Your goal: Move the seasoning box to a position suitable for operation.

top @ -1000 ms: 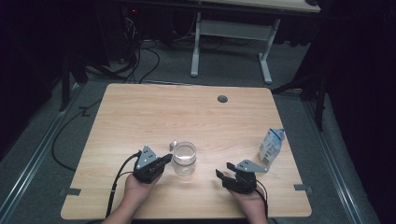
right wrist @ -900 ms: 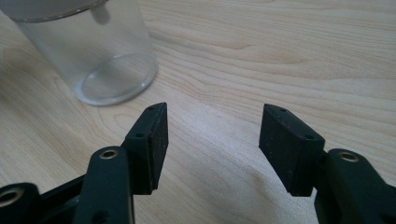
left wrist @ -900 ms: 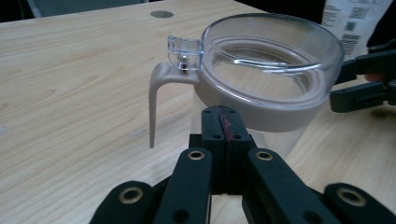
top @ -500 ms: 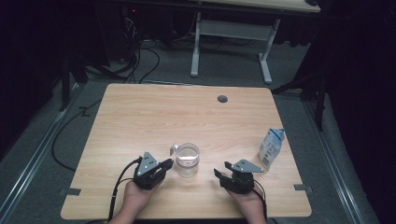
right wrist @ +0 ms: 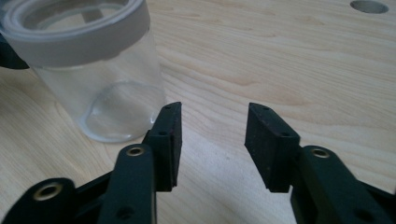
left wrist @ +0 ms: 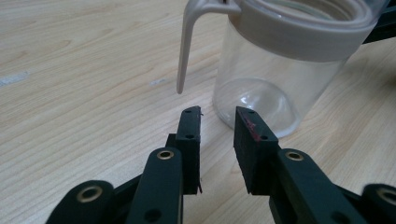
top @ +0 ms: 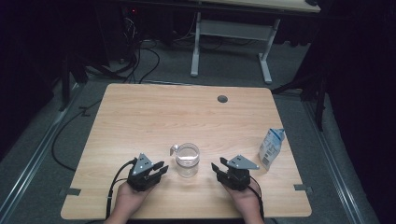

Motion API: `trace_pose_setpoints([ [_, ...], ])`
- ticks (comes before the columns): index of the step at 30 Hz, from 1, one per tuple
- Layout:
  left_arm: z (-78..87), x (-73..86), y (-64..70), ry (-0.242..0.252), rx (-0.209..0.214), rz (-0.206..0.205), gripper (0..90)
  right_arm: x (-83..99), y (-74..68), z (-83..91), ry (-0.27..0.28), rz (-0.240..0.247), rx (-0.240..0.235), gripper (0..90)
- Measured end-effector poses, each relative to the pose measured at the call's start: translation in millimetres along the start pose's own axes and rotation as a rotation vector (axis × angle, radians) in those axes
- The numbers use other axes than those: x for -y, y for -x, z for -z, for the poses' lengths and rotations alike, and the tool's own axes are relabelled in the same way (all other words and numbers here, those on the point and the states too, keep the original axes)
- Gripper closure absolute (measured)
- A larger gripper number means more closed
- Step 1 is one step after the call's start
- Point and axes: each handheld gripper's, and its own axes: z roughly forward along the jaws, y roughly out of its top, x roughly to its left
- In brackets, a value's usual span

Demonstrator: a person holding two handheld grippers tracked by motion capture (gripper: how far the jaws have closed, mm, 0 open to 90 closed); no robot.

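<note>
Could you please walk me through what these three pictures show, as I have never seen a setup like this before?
There is no robot here: a person holds a hand-operated two-jaw gripper in each hand at a wooden table. The high view looks down from above the person's side, with the left gripper and the right gripper near the bottom edge. The other two pictures come from cameras riding on each gripper, looking along its black jaws.

Between the grippers stands a clear glass jar with a grey rim and a thin curved handle; it looks empty. A small carton stands near the table's right edge.

Nothing is held. The left gripper's jaws stand a little apart just short of the jar, and the right gripper's jaws are wider open beside it.
</note>
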Motion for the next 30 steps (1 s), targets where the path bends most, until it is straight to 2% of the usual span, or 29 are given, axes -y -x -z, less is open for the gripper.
trace_pose_setpoints([
  [2,1.5,-1.1,-1.0,0.029,-0.011,-0.026,74.0,-5.2,-0.1,-4.5,0.000,0.007,0.000,58.6],
  [4,2.7,-3.5,-1.1,0.033,-0.010,-0.024,73.9,-6.3,-0.3,-5.5,0.003,0.007,-0.004,59.6],
  [5,4.1,-7.4,-1.7,0.050,-0.010,-0.012,74.7,-10.6,-1.9,-8.2,0.008,0.041,0.009,62.4],
  [8,6.1,-14.0,-2.4,0.074,-0.010,0.001,76.7,-17.0,-2.6,-11.1,0.000,0.053,0.015,64.2],
  [13,7.4,-24.4,-3.6,0.076,-0.017,0.001,78.0,-23.9,0.0,-17.0,-0.002,0.020,0.009,64.1],
  [18,8.6,-36.4,-4.7,0.092,-0.033,-0.020,84.3,-21.4,1.0,-19.7,0.005,0.024,0.009,63.8],
  [22,7.0,-45.1,-7.0,0.105,-0.026,-0.004,85.9,-15.7,-0.9,-18.4,0.016,0.040,0.001,63.5],
  [23,5.8,-49.5,-8.5,0.115,-0.023,0.010,85.9,-14.5,-1.0,-18.3,0.022,0.033,-0.002,63.8],
  [25,4.5,-53.6,-9.3,0.119,-0.021,0.015,85.9,-13.1,-0.4,-18.7,0.019,0.023,-0.020,63.9],
  [30,0.8,-60.2,-8.2,0.128,-0.021,0.022,85.8,-13.0,-2.0,-18.9,0.008,0.029,-0.029,66.2],
])
